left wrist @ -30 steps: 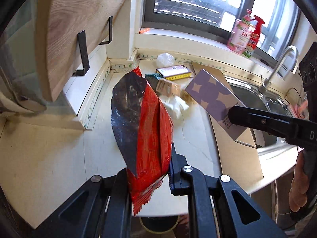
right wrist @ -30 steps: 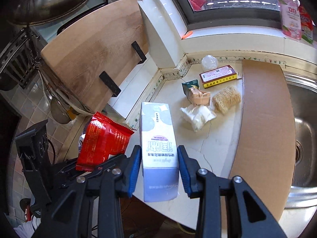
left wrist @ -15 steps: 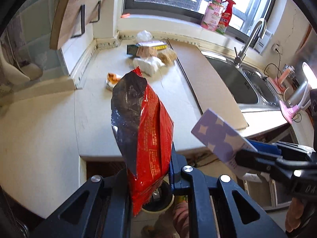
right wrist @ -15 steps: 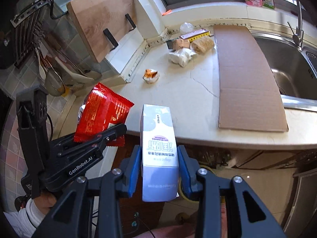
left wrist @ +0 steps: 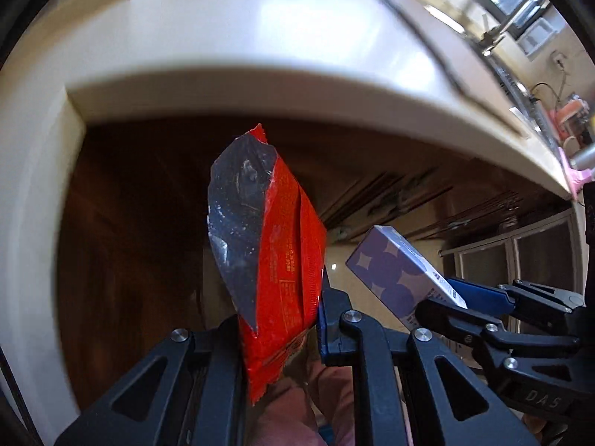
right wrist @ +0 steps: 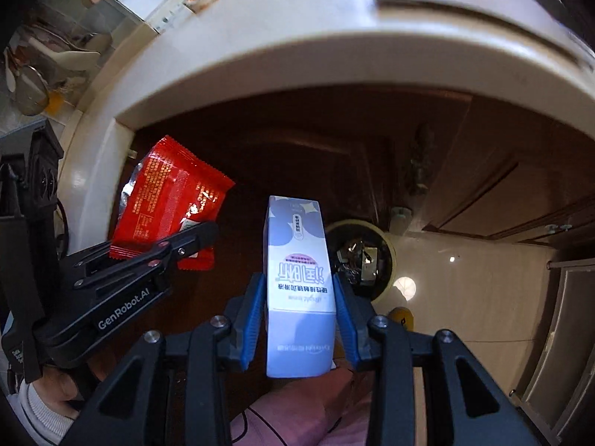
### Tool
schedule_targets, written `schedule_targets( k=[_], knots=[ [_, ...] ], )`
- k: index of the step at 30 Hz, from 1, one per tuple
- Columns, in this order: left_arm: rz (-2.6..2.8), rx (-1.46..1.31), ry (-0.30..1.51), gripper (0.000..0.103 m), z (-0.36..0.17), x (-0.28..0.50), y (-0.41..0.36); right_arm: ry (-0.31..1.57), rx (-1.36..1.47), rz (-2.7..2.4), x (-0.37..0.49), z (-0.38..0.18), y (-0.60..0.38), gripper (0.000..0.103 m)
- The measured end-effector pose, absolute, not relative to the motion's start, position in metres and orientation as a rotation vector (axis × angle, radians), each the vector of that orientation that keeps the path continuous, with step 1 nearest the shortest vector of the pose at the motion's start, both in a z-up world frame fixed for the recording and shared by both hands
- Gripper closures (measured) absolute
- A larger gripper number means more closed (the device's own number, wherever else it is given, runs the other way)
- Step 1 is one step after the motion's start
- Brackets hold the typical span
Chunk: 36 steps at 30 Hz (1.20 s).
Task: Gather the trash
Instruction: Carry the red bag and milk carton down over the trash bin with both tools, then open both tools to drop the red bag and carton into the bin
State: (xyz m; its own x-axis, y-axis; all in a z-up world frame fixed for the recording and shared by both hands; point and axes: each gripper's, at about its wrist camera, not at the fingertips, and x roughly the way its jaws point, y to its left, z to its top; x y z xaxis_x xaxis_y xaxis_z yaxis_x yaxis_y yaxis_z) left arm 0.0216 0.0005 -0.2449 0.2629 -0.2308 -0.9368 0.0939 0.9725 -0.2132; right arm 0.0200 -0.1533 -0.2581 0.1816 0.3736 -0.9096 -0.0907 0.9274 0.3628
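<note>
Step in hand, as judged: carry-to-bin, with both pieces of trash already picked up and held below the counter edge [right wrist: 260,74]. Your left gripper [left wrist: 282,330] has its fingers pinched together on the lower end of the red snack bag [left wrist: 275,252], which stands up out of the jaws at centre frame, its torn silver inside facing left. Your right gripper [right wrist: 299,316] has its blue pads clamped on both sides of the pale purple carton [right wrist: 297,282], gripping it at mid-height; the carton stands upright along the fingers with its print upside down to the camera. In the right wrist view the bin [right wrist: 362,260] sits on the floor just right of centre, partly hidden behind the carton, its round cream rim and some scraps inside it showing. Both grippers point steeply down toward the floor and sit side by side, the left one at lower left of the right wrist view, apart from the carton. Next move, as judged: bring each item over the bin mouth before you let go; the carton looks nearer to it than the bag, which hangs off to the left over dark cabinet front. More litter lies on the counter at upper left, blurred.
</note>
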Motion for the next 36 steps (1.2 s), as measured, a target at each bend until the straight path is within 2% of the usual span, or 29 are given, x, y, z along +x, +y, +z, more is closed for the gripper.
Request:
schedule_targets(
  k=[10, 15, 20, 23, 26, 28, 30, 36],
  knots=[
    [-0.172, -0.175, 1.451, 0.092, -0.397, 0.019, -0.004, 1.499, 0.164, 0.275, 0.034, -0.418, -0.156, 0.066],
    [-0.154, -0.177, 1.506, 0.092, -0.455, 0.023, -0.013, 1.538, 0.131, 0.268, 0.046, -0.470, -0.152, 0.065],
    [-0.159, -0.163, 1.559, 0.090, -0.494, 0.029, -0.015, 1.566, 0.126, 0.263, 0.060, -0.498, -0.149, 0.063],
    [-0.153, -0.163, 1.576, 0.080, -0.505, 0.031, -0.014, 1.586, 0.143, 0.266, 0.064, -0.506, -0.148, 0.063],
    [-0.139, -0.156, 1.581, 0.063, -0.507, 0.031, -0.012, 1.595, 0.144, 0.267, 0.066, -0.509, -0.150, 0.063],
    [-0.130, -0.151, 1.587, 0.042, -0.510, 0.031, -0.014, 1.598, 0.143, 0.269, 0.065, -0.509, -0.150, 0.063],
    [-0.120, -0.146, 1.588, 0.039, -0.511, 0.030, -0.012, 1.597, 0.142, 0.268, 0.064, -0.507, -0.151, 0.061],
    [-0.097, -0.134, 1.589, 0.038, -0.508, 0.031, -0.011, 1.583, 0.157, 0.261, 0.061, -0.497, -0.153, 0.059]
  ],
)
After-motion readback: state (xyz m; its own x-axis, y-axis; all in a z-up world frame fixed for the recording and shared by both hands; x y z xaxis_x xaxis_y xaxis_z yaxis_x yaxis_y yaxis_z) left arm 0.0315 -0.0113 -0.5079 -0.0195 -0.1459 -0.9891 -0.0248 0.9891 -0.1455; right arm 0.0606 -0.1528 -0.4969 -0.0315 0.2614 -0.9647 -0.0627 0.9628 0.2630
